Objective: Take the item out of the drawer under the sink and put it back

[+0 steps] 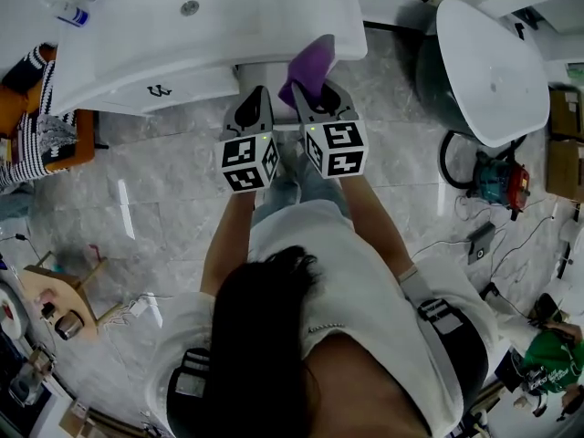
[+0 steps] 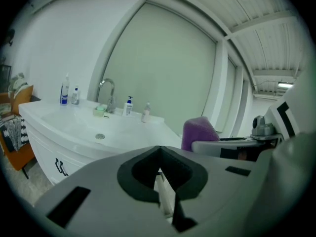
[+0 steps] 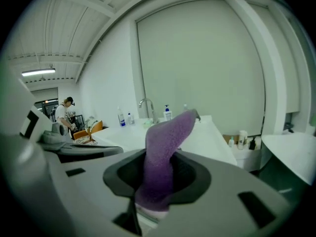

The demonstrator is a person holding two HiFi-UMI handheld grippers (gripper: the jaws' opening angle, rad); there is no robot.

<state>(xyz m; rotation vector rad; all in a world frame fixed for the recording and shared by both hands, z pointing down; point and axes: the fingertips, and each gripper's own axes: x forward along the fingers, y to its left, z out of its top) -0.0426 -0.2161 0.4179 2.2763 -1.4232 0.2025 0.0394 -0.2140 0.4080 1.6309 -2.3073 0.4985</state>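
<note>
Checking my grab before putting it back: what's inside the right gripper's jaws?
A purple cloth is pinched in the right gripper, free end sticking up. Its lower end is covered by the jaws.

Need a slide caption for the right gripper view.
Right gripper clamped on a purple cloth, held up before the white sink with faucet and soap bottles.

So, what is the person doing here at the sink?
A person stands in front of the white sink cabinet with a gripper in each hand. The right gripper is shut on a purple cloth, which sticks up from between its jaws at the sink's front edge. The left gripper is beside it, jaws together and holding nothing. The cloth is in the air, not yet put back in a drawer.
</note>
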